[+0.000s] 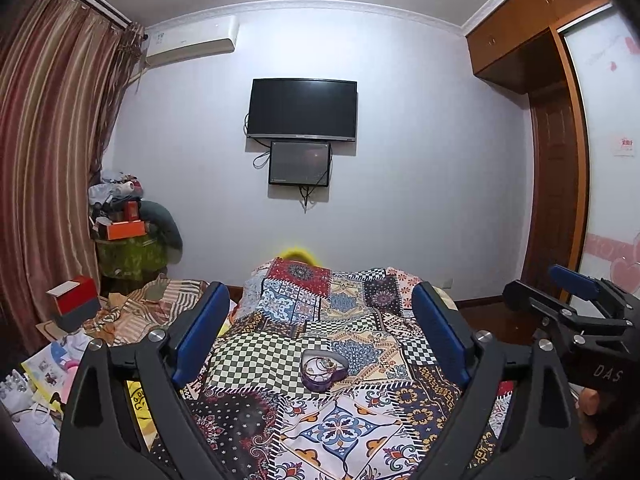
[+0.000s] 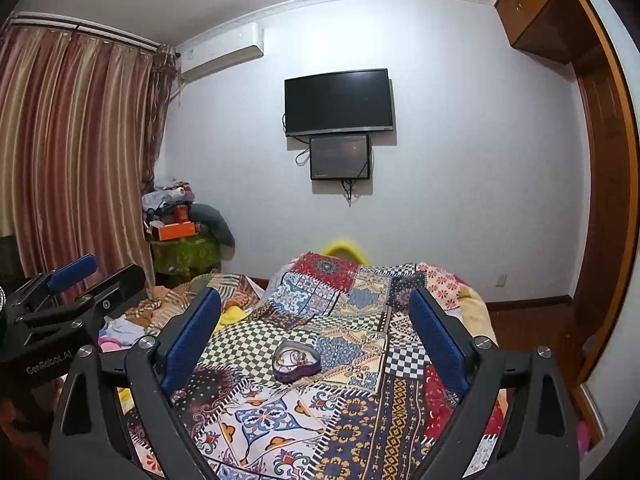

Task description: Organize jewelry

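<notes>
Both grippers sit in the foreground, hovering over the bed, nothing held. Left gripper (image 1: 320,336): fingers (image 1: 202,332) spread wide, quilt visible through the gap. Right gripper (image 2: 316,336): same, fingers (image 2: 192,334) spread wide and empty. Each gripper also shows at the edge of the other's view, so they're side by side, left one on the left.

Task item: one heart-shaped jewelry box (image 1: 323,369), purple wall, lid off or absent (no lid seen). It sits on the patchwork quilt (image 1: 348,420) roughly mid-bed, ahead of both grippers and apart from them, no contact. Inside is a tangle of jewelry (image 2: 294,358): thin chains or bracelets by the look of it, too small to separate.

Step, my read: start of the task, approach phase. Nothing gripped, nothing laid out on the quilt yet.

Next move likely needs: one gripper coming down to steady the box wall, since it's light and on soft bedding, so it'll tip or slide. Other gripper picks a single strand with a narrow pinch. Risk: chains are tangled, one pull may lift the whole clump.

Counts:
- grippers: 2
- jewelry boxes: 1
- jewelry pieces: several, can't give an exact number
- loose pieces on the quilt: none visible
- wall screens (image 1: 302,109): 2, one large above one small, irrelevant to the task
</notes>
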A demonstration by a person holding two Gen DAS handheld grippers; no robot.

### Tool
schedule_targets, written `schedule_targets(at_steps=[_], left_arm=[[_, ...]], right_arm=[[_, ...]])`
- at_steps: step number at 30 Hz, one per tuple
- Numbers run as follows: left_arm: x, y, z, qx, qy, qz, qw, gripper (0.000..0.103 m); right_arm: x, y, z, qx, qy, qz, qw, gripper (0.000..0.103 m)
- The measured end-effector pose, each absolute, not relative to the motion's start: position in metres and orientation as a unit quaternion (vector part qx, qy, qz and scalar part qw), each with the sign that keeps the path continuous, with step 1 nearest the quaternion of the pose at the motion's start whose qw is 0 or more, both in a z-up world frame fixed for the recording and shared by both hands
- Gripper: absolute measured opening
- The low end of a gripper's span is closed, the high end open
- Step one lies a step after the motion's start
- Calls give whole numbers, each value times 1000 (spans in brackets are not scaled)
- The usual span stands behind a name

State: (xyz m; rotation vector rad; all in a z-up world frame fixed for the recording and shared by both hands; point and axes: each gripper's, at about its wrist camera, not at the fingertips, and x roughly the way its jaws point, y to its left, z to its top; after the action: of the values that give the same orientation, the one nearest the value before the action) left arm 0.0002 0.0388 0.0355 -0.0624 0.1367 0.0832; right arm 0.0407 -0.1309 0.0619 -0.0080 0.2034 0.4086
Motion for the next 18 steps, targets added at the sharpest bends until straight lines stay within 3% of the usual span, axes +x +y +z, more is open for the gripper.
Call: schedule_targets(at_steps=[18], left_arm=[[6,35,26,-22,84,40,995,95]], right_arm=[[33,-142,53,1,124,197,973,93]])
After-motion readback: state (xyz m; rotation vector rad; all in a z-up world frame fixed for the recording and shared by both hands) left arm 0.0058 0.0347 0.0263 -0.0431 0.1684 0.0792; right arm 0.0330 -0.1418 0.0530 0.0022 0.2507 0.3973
